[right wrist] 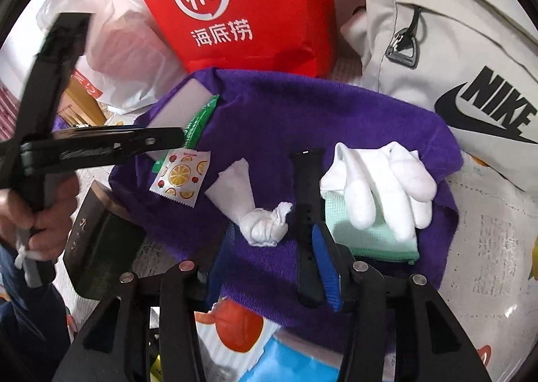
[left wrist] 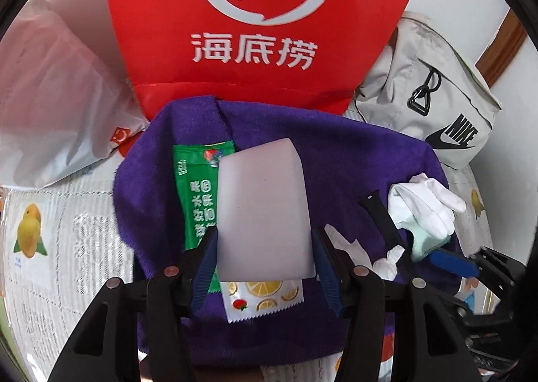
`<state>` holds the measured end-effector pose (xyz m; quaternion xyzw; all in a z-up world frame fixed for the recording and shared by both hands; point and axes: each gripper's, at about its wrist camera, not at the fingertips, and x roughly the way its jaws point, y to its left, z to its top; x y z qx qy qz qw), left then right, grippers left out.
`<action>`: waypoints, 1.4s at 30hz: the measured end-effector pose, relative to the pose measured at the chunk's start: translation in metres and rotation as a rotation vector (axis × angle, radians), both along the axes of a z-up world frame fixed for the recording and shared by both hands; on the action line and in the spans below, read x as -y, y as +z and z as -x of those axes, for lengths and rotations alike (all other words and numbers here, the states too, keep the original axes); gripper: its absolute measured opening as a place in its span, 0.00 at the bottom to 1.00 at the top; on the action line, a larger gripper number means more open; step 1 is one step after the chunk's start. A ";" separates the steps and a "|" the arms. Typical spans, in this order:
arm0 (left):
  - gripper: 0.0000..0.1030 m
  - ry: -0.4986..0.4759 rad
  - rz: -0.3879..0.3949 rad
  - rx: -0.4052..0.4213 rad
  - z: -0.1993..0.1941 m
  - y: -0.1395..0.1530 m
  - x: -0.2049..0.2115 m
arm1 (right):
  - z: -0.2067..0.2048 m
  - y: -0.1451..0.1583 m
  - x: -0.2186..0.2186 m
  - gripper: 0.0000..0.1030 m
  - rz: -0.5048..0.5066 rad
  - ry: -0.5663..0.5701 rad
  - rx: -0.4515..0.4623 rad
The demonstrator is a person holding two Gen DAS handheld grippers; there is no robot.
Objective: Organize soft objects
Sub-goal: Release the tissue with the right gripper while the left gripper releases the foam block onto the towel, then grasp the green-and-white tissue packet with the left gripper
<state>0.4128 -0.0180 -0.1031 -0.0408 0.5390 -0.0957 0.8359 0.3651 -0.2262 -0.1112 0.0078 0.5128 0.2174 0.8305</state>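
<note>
A purple towel [left wrist: 353, 160] [right wrist: 302, 120] lies on the table and bears the soft things. My left gripper [left wrist: 264, 257] is shut on a pale white sponge block [left wrist: 262, 214], held just above a green sachet [left wrist: 193, 194] and a citrus-print sachet [left wrist: 262, 298]. My right gripper [right wrist: 274, 264] is open above the towel, with a knotted white cloth [right wrist: 262, 224] and a black watch strap [right wrist: 307, 214] between its fingers. A white glove [right wrist: 383, 180] lies on a mint cloth [right wrist: 370, 241] to the right.
A red paper bag [left wrist: 262, 19] [right wrist: 242, 12] stands behind the towel. A white plastic bag [left wrist: 50, 96] lies at the left and a grey Nike bag [right wrist: 454, 62] at the right. A dark box [right wrist: 101, 247] sits by the towel's left edge.
</note>
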 end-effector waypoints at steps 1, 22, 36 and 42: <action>0.51 0.001 -0.003 0.000 -0.001 -0.001 0.001 | 0.003 0.003 0.002 0.47 0.002 0.001 0.009; 0.75 0.006 -0.013 -0.005 0.004 -0.001 0.007 | 0.048 0.025 0.021 0.47 -0.025 -0.069 0.084; 0.75 -0.020 -0.013 0.063 0.112 0.046 0.007 | 0.122 0.047 0.024 0.47 -0.059 -0.078 0.111; 0.75 -0.027 -0.011 0.066 0.167 0.048 0.011 | 0.158 0.050 0.032 0.48 -0.070 -0.104 0.124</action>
